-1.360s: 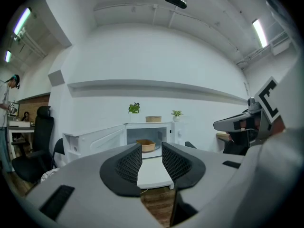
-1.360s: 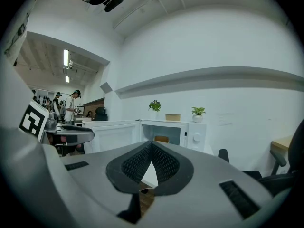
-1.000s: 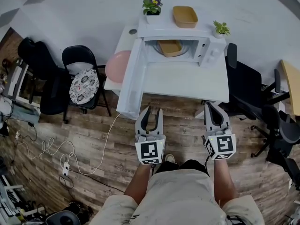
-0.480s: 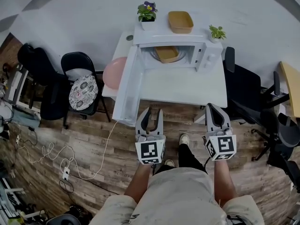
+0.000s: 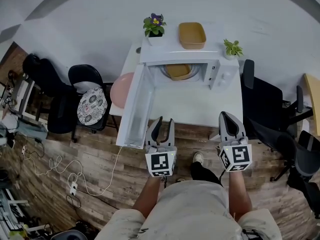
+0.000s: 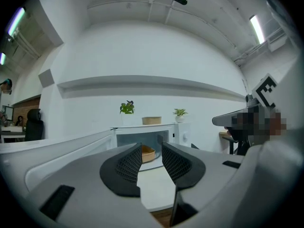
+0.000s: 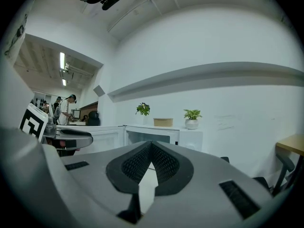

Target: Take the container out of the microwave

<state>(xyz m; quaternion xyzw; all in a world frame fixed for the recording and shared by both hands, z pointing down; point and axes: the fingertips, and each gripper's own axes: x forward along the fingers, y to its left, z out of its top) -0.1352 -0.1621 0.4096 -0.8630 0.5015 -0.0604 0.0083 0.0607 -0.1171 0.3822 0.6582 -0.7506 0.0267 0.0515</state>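
A white microwave (image 5: 220,74) stands at the back of a white table (image 5: 200,101), its door (image 5: 135,111) swung wide open to the left. Inside sits a tan container (image 5: 178,71). Both grippers hover over the floor just short of the table's front edge, well away from the microwave. My left gripper (image 5: 163,121) is open and holds nothing; in the left gripper view (image 6: 152,158) the container (image 6: 147,153) shows between its jaws, far off. My right gripper (image 5: 224,115) is shut and empty, its jaws (image 7: 151,146) meeting in front of the microwave (image 7: 152,137).
A second tan container (image 5: 192,35) and two potted plants (image 5: 154,26) (image 5: 232,49) stand on top of the microwave. A pink round thing (image 5: 121,89) lies at the table's left. A black chair (image 5: 91,101) stands to the left, office chairs (image 5: 265,104) to the right. A cable (image 5: 75,174) trails over the floor.
The person has taken a step and the view has shifted, so the microwave sits a little lower in the picture. Both grippers keep their places and states.
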